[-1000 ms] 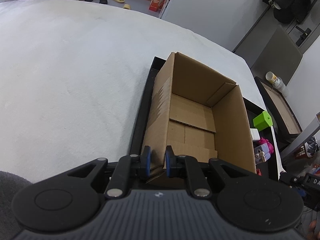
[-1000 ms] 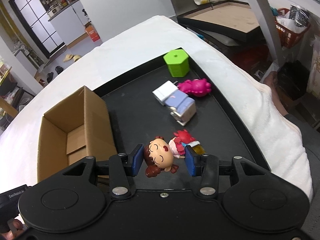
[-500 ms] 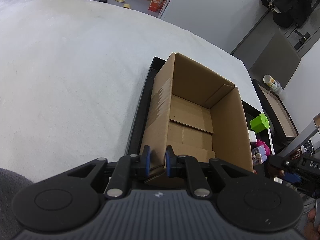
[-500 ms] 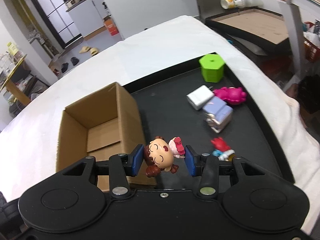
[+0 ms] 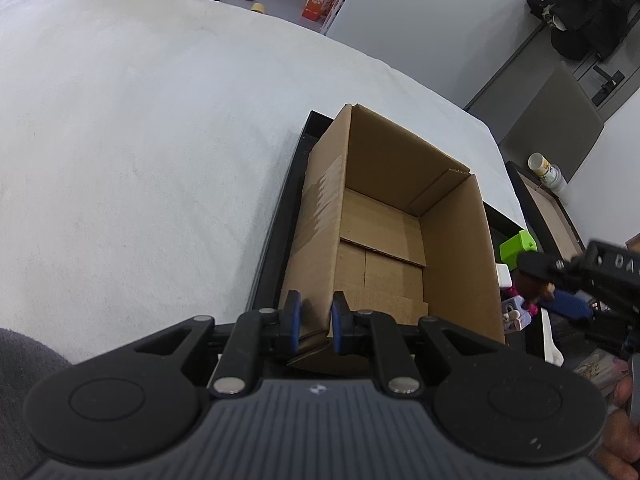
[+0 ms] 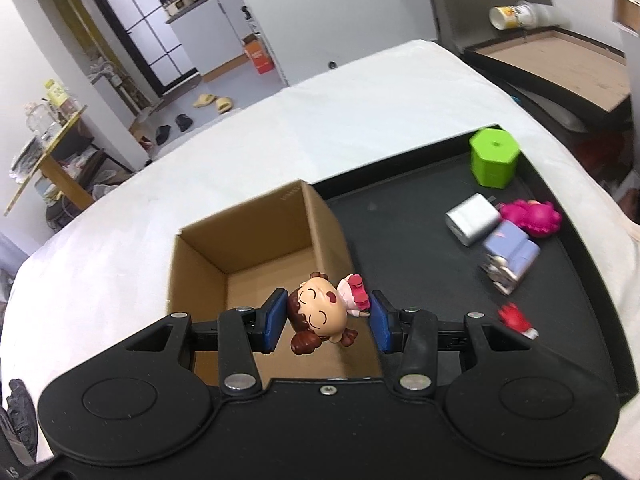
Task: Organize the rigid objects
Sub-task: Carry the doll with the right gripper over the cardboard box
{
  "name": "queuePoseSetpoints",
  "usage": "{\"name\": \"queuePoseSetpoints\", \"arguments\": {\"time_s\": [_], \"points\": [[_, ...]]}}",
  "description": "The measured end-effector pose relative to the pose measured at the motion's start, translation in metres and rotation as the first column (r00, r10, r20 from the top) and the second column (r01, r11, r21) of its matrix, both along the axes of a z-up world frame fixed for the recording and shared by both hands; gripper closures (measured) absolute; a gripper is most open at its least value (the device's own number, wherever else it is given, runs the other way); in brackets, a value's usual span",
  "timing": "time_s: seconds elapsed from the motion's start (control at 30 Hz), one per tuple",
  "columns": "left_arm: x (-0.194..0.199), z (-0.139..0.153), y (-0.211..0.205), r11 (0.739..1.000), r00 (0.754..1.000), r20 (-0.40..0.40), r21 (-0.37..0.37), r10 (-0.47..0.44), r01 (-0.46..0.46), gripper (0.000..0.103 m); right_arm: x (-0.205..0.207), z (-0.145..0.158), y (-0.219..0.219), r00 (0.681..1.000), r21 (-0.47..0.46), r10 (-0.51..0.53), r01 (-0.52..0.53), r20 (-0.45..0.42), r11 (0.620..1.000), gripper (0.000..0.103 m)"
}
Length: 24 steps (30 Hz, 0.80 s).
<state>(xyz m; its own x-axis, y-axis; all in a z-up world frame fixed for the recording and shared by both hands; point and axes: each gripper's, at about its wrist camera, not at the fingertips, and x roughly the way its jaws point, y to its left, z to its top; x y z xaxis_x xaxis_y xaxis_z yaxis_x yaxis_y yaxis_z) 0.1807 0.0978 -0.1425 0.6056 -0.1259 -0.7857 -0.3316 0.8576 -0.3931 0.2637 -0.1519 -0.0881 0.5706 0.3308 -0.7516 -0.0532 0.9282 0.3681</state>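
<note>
White bedding carries a black tray point(image 6: 472, 296). My left tongs point(image 5: 313, 318) pinch the box's point(image 6: 256, 240) near corner. My right tongs point(image 6: 327, 316) grip the doll point(image 6: 320, 312) sideways, over the box's near right edge; its opening lies just left and ahead.

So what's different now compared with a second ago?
The right gripper has lifted the doll figure off the black tray and carried it leftward, so it now hangs over the cardboard box's near right edge. The left gripper stays clamped on the box's near corner, and the green, white, lilac, pink and red toys haven't moved.
</note>
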Motion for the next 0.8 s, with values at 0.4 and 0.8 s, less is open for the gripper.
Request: {"name": "queuePoseSetpoints", "arguments": {"time_s": [0.4, 0.8], "points": [[0.000, -0.001, 0.002, 1.000, 1.000, 0.001, -0.014, 0.005, -0.005, 0.088, 0.015, 0.002, 0.045, 0.993, -0.001, 0.116, -0.116, 0.030, 0.993, 0.059], [-0.002, -0.004, 0.006, 0.998, 1.000, -0.008, -0.069, 0.006, -0.007, 0.087, 0.028, -0.020, 0.091, 0.951, -0.119, 0.310, -0.306, 0.017, 0.945, 0.059]]}}
